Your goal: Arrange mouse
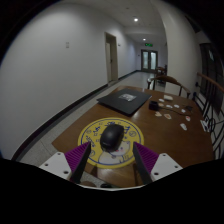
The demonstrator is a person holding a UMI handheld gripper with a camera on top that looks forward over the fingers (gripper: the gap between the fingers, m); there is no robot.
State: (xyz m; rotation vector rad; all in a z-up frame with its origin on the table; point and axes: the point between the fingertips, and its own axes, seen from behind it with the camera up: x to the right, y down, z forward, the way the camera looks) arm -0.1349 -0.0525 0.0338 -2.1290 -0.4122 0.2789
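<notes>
A dark computer mouse [111, 134] lies on a round yellow mouse mat [93, 131] with a cartoon print, on a brown wooden table [160, 135]. My gripper [112, 158] is open, its purple pads [78, 157] standing apart at either side. The mouse lies just ahead of the fingertips, in line with the gap between them, and neither finger touches it. The near edge of the mat reaches in between the fingers.
A black laptop or mat [124, 99] lies at the table's far left. Small white cards [176, 104] and a dark object [154, 104] lie at the far right. A chair [165, 82] stands beyond. A corridor with doors [149, 59] runs ahead.
</notes>
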